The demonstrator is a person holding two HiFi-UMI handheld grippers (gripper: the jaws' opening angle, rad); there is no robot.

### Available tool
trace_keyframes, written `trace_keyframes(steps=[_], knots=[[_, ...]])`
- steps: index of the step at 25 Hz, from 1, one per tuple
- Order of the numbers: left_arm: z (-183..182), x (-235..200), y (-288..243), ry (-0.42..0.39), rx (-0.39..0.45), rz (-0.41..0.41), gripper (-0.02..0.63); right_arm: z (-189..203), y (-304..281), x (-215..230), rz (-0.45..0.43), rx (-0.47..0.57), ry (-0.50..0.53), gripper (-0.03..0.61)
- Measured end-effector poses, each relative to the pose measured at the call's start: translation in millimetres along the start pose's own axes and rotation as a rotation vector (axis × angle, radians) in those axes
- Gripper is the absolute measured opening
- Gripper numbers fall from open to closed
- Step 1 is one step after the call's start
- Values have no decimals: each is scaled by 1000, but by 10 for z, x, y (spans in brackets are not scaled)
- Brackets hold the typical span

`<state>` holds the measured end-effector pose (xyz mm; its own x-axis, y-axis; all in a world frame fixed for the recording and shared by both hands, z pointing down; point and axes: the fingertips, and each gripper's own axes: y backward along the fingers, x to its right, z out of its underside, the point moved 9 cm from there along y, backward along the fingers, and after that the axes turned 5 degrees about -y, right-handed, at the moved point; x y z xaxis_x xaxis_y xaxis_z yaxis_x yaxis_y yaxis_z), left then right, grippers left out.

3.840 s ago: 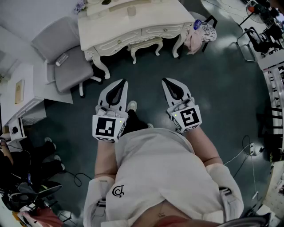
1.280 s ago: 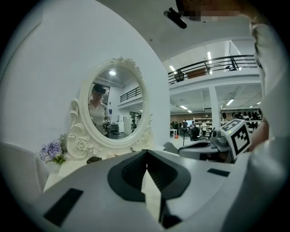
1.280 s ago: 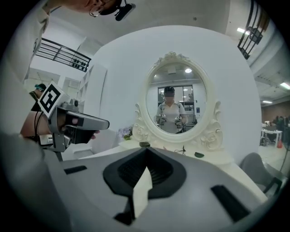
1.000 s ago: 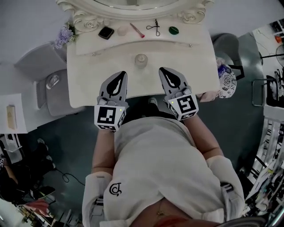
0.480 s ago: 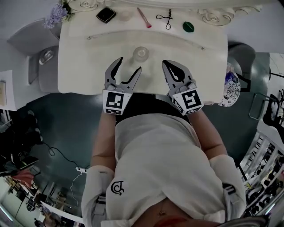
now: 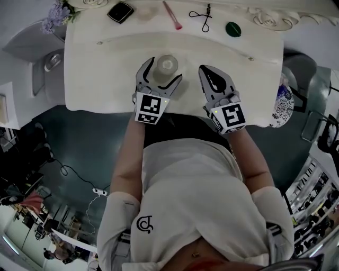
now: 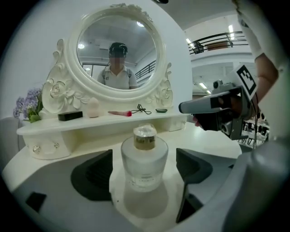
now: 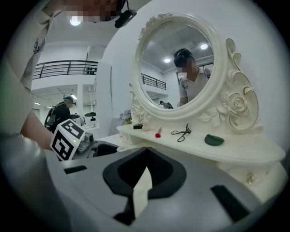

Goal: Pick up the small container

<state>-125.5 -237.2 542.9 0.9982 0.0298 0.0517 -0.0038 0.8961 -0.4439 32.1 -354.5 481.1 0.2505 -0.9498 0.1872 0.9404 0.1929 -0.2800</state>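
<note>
The dark floor [image 6: 79, 143] shows only in the head view, with a grey chair [image 6: 32, 45] to the left of the white worktop [image 6: 106, 79]. That view cuts off the oval mirror [image 7: 118, 50]. Both tool views show it in its carved white frame, rising at the far side above a raised shelf [image 7: 90, 124]. They also show a bright hall with railed balconies behind.

The left tool [image 6: 163, 71] reaches over the near half of the worktop. Its jaws are opening, spread wide to either side of the small container [image 6: 167, 64], and neither pad touches it. The container is a frosted bottle with a darker cap, standing upright on the worktop.

The right tool [image 6: 207, 71] is just to the right, apart from the bottle. Its jaws are closed together with nothing between them.

On the shelf, left to right, lie purple flowers [image 6: 55, 16], a black box [image 6: 120, 11], a pink brush [image 6: 172, 15], a black wire tool [image 6: 201, 11] and a green object [image 6: 233, 29].
</note>
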Motion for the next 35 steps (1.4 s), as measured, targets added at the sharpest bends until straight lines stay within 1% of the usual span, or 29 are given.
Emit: trace_keyframes(steps=[5, 10, 13, 14, 15, 22, 26, 28, 31, 35], knots=[[-4, -15, -204, 10, -25, 6, 431, 24, -16, 117, 15, -9, -16, 6], [23, -21, -315, -9, -66, -16, 430, 24, -8, 219, 35, -14, -22, 6], [19, -12, -362, -15, -94, -3, 426, -5, -4, 269, 43, -13, -12, 6], [15, -16, -373, -15, -101, -4, 402, -13, -4, 283, 46, -13, -11, 6], [13, -21, -378, -15, -104, -8, 358, -13, -3, 294, 48, -14, -13, 6], [8, -37, -385, -22, -101, -9, 350, -23, -23, 316, 54, -13, -13, 6], [5, -20, -355, -31, -123, -13, 350, -52, -3, 277, 58, -6, -13, 6], [-50, 8, -301, -41, -129, -2, 351, -86, 21, 245, 59, 1, -11, 6], [-213, 47, -193, -49, -112, 12, 351, -158, 61, 195, 66, 14, -8, 6], [-454, 26, -1, -33, -78, 13, 350, -282, 138, 67, 81, 35, -2, 6]])
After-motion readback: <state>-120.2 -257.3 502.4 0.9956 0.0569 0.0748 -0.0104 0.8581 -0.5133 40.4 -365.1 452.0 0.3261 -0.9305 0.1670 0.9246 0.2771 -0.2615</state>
